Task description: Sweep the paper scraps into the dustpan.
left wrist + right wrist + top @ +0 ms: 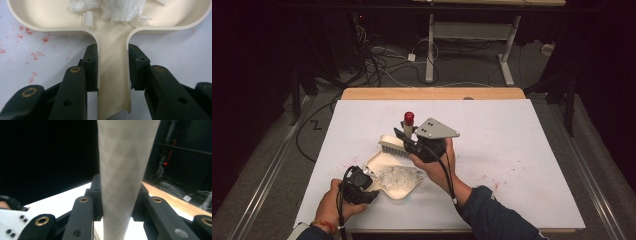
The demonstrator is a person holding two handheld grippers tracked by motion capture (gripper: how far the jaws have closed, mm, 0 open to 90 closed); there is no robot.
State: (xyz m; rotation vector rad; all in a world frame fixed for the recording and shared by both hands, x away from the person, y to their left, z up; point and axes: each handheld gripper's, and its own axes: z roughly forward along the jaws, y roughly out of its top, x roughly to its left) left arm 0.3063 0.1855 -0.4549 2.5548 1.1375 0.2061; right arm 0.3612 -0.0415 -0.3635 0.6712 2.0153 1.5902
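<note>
Black jaws with brass rivets are seen on the left gripper point(112, 72); a dark blue sleeve point(492, 212) is worn.

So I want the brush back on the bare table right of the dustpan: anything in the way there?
Nothing visible: the table right of the dustpan is bare apart from faint red specks. The right gripper holds the brush over the pan's far edge.

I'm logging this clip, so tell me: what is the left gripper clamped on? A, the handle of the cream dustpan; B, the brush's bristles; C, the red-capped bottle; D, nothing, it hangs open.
A: in the left gripper view, the left gripper has its jaws pressed on both sides of the dustpan handle, with white scraps in the pan.
</note>
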